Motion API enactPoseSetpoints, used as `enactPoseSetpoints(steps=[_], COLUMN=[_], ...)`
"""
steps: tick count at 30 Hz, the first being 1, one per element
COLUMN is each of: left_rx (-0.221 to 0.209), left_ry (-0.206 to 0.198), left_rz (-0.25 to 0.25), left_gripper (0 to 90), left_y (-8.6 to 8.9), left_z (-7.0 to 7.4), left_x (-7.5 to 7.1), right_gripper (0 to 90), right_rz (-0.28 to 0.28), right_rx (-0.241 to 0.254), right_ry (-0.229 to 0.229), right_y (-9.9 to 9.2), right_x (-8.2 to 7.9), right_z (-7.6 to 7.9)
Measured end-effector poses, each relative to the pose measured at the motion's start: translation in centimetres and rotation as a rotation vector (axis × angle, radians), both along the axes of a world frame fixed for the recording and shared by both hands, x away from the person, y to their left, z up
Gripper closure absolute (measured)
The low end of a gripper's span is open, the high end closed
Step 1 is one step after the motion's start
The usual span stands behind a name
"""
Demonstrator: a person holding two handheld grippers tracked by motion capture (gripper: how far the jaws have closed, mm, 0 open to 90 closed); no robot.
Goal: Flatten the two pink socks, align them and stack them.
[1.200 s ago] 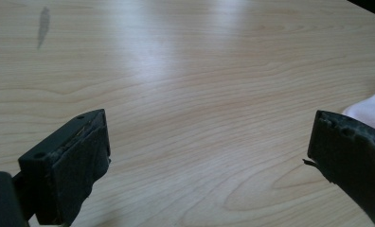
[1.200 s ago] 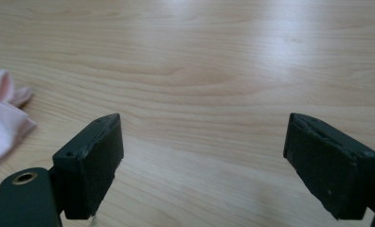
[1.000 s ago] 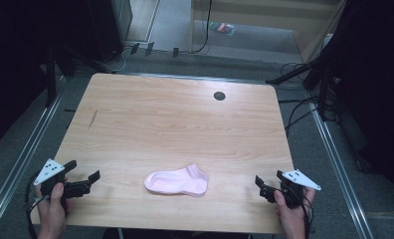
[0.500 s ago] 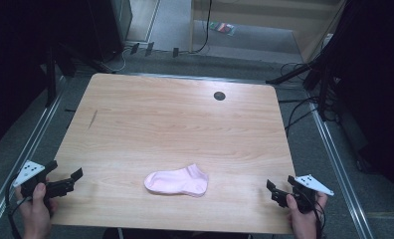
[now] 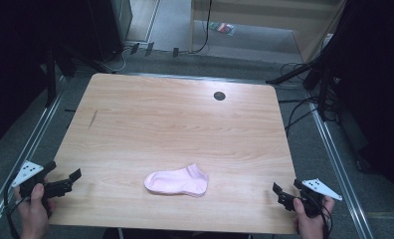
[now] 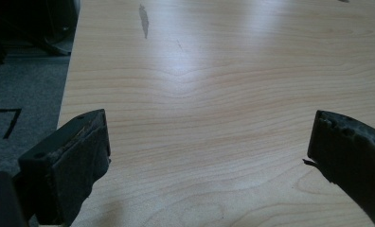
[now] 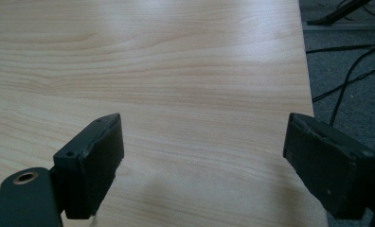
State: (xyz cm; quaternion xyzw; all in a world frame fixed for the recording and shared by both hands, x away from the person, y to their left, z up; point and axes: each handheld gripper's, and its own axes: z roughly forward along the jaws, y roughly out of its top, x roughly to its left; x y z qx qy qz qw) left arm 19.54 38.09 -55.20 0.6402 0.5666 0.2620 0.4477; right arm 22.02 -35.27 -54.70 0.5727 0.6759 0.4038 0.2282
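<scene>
Both hand-held tongs have drawn back toward the table's (image 5: pixel 135 114) near corners within the last second, suggesting work on the pink sock (image 5: pixel 177 181) lying flat near the front edge is paused or finished; left gripper (image 5: pixel 65 181) and right gripper (image 5: pixel 280 193) gape wide, holding and touching nothing.

My left gripper (image 5: pixel 65 180) now sits at the near left corner of the table (image 5: pixel 185 124); half a second ago it was off the left edge, and before that closer to the sock. My right gripper (image 5: pixel 287 191) moves back toward the near right corner, away from the sock.
</scene>
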Motion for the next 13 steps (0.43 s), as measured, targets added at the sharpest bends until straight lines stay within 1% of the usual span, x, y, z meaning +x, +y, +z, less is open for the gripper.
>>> enactPoseSetpoints(steps=[2,8,13], left_rx=[-0.003,-0.012,0.001], left_ry=[0.002,0.006,0.015], left_rz=[-0.003,-0.006,-0.012], left_gripper=[0.3,0.3,0.3], left_y=[0.03,0.02,-0.14], left_z=[-0.02,-0.05,-0.04], left_x=[0.02,0.1,0.17], right_gripper=[13.4,13.4,13.3], right_rz=[0.004,0.006,-0.001], right_rx=[-0.005,0.0,0.015], right_ry=[0.002,0.006,0.009], right_y=[0.08,0.12,0.0], right_x=[0.09,0.2,0.29], right_z=[-0.12,-0.16,-0.15])
